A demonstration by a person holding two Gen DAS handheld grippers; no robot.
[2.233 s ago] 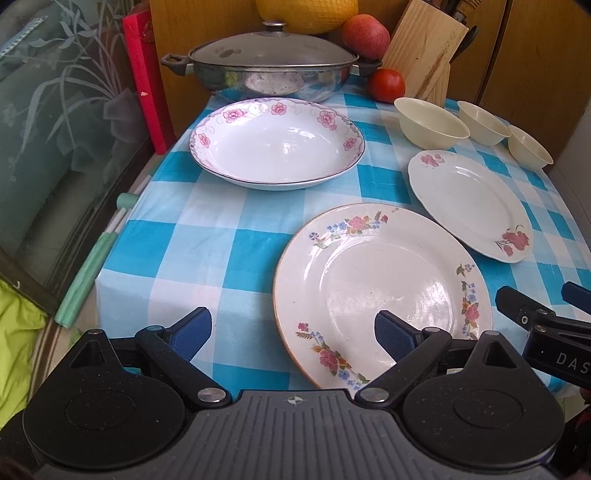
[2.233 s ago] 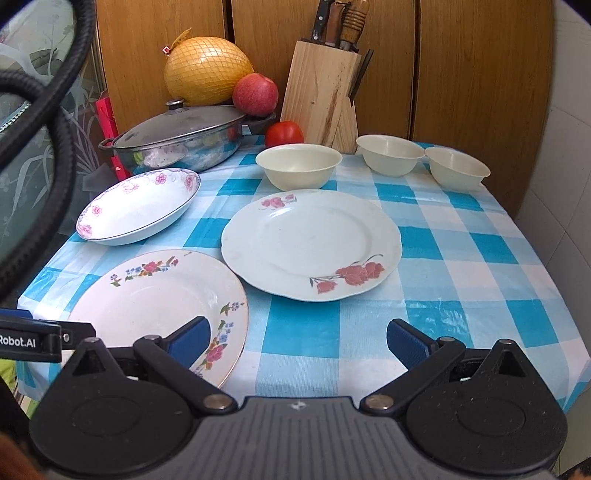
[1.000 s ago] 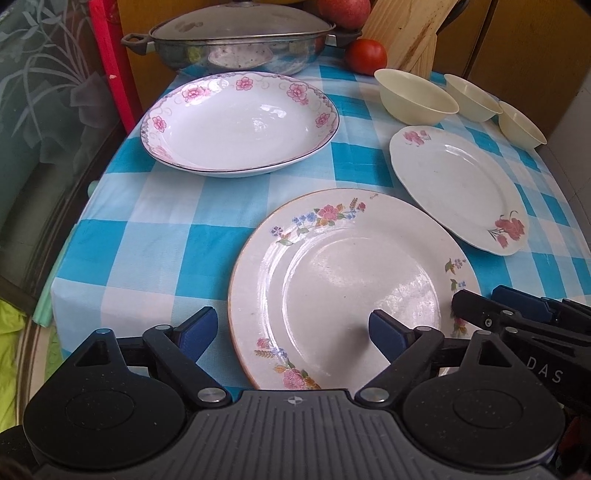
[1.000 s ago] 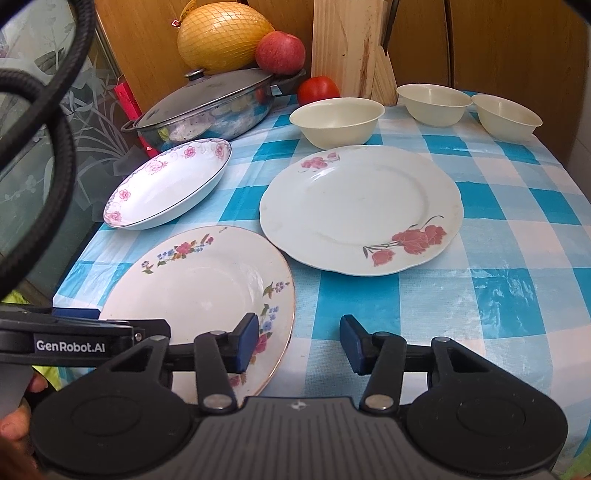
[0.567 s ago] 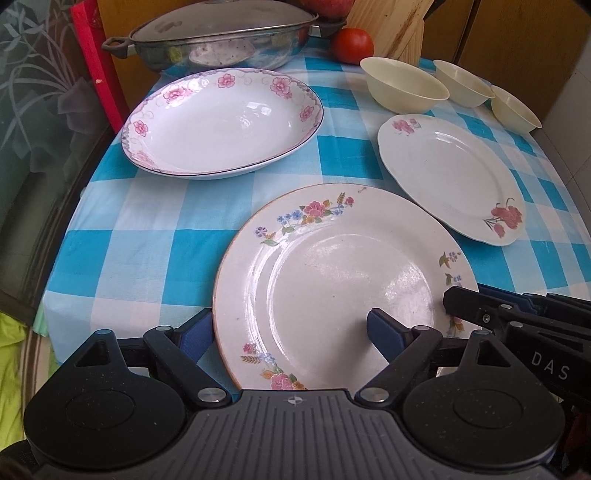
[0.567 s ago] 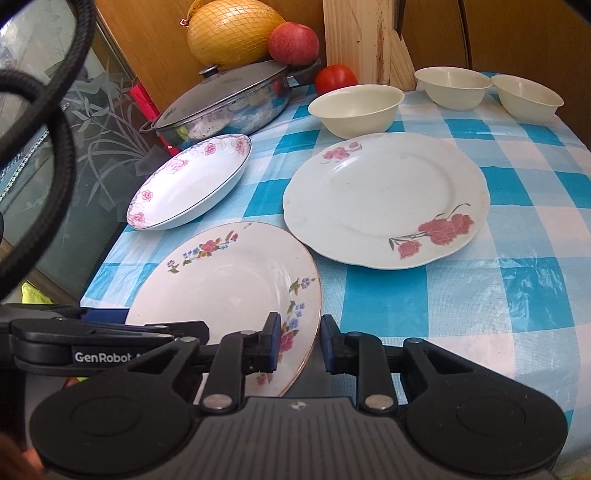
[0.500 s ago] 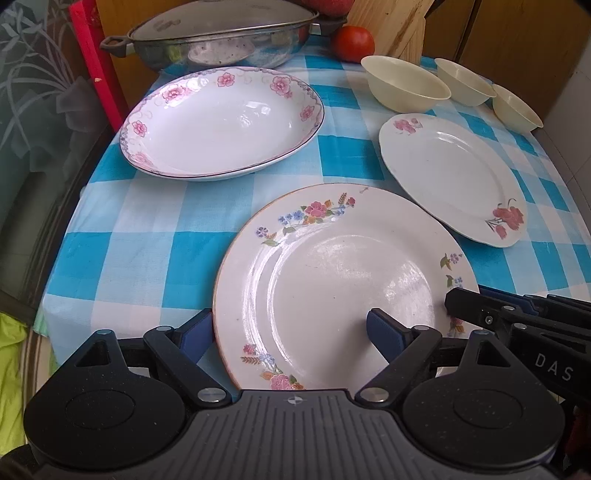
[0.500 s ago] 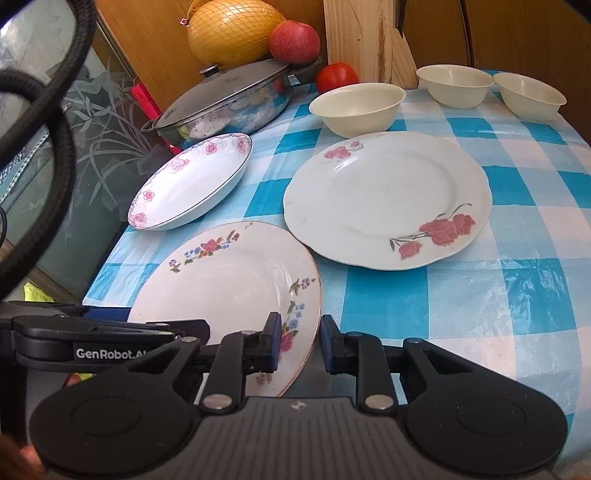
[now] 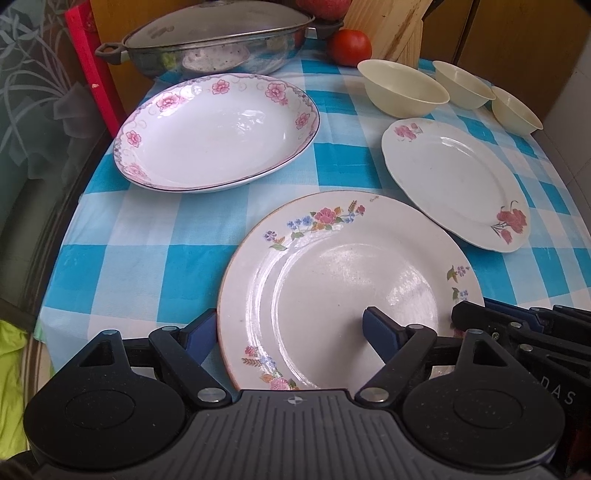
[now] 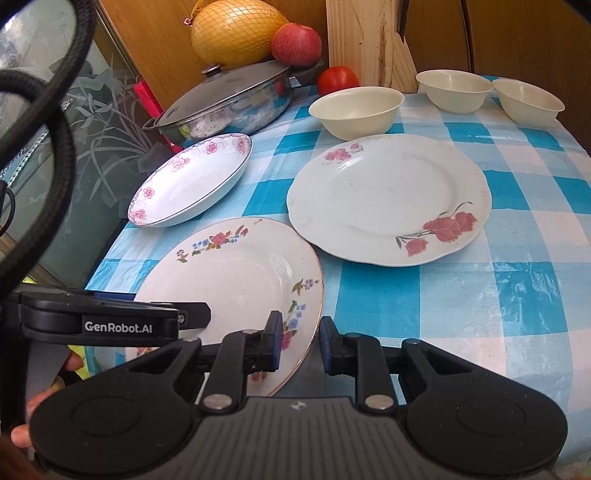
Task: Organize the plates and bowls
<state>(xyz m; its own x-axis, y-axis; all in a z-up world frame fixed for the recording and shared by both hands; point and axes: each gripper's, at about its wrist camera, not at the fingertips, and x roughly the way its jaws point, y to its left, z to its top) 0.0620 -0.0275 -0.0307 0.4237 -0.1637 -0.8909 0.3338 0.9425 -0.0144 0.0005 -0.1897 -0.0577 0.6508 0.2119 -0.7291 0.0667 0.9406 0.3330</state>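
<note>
A flowered plate with a gold rim [image 9: 343,280] [image 10: 236,273] is tilted up off the near edge of the blue checked table. My right gripper [image 10: 298,345] is shut on its near right rim. My left gripper [image 9: 291,332] is open, its fingers straddling the plate's near left rim, one above and one beside it. A white plate with red flowers [image 9: 454,181] [image 10: 388,195] lies to the right. A deep pink-flowered dish [image 9: 218,129] [image 10: 192,181] lies at the back left. Three cream bowls [image 9: 406,88] [image 10: 356,110] stand in a row at the back right.
A lidded steel pan [image 9: 218,44] [image 10: 229,99], a tomato [image 10: 338,79], an apple [image 10: 295,43], a netted pomelo [image 10: 236,31] and a wooden knife block [image 10: 364,40] line the back. A glass panel [image 9: 33,122] borders the table's left side.
My right gripper has closed from wide open onto the flowered plate's rim and lifted that edge. My left gripper has moved in over the plate's near left rim and stayed open.
</note>
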